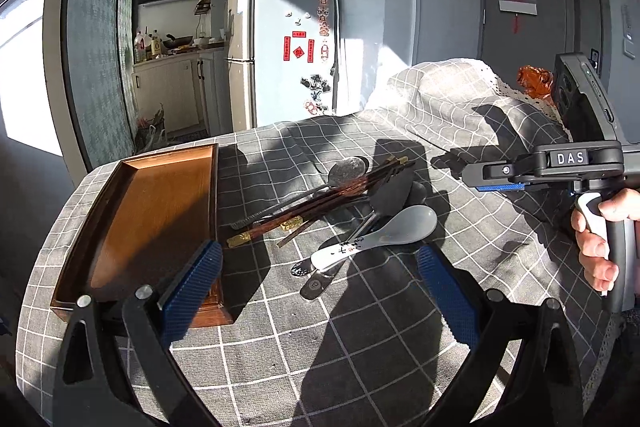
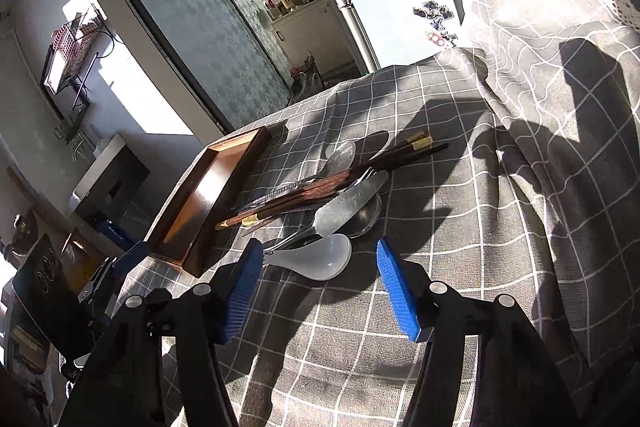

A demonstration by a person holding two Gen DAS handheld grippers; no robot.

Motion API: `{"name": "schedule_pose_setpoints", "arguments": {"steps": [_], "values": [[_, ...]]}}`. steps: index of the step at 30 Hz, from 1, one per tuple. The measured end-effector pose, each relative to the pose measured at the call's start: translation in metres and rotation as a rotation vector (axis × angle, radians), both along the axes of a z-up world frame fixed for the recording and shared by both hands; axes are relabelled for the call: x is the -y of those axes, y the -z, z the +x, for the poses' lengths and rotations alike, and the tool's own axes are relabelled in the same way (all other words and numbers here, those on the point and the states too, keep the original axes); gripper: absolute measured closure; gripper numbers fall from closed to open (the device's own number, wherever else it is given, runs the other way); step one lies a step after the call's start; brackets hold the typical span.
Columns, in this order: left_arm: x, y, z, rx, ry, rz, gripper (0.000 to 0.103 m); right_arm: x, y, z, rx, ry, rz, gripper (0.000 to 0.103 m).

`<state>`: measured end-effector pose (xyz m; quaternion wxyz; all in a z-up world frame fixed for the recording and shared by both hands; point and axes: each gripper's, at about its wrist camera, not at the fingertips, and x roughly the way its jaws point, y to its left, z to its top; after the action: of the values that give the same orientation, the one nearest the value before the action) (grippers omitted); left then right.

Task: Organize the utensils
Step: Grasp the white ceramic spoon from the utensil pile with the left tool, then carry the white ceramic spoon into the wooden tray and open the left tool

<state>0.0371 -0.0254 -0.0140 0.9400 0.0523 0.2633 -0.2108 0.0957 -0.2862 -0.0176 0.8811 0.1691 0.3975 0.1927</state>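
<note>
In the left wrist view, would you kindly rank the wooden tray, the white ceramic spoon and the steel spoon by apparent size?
1. Wooden tray
2. White ceramic spoon
3. Steel spoon, partly hidden under the chopsticks, so unsure

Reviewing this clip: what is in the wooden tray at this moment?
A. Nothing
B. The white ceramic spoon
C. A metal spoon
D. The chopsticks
A: the wooden tray shows only bare wood, while the white ceramic spoon, chopsticks and metal spoon lie piled on the checked cloth beside it.
</note>
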Motion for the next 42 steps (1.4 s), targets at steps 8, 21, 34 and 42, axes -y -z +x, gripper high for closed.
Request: {"name": "schedule_pose_setpoints", "arguments": {"steps": [8, 21, 34, 42], "values": [[0.038, 0.021, 0.016, -0.042, 0.095, 0.190, 0.037, -0.023, 0.039, 0.021, -0.108, -0.026, -0.035, 0.075], [0.062, 0.043, 0.041, -0.088, 0.259, 0.325, 0.054, -0.035, 0.001, 0.019, 0.012, -0.095, -0.098, 0.098], [0.033, 0.020, 0.043, -0.022, 0.214, 0.275, 0.076, -0.072, -0.048, 0.017, 0.094, -0.212, -0.136, 0.098], [-0.033, 0.004, 0.069, -0.024, 0.048, 0.280, 0.077, -0.151, -0.062, 0.073, 0.088, -0.335, -0.106, 0.098]]}}
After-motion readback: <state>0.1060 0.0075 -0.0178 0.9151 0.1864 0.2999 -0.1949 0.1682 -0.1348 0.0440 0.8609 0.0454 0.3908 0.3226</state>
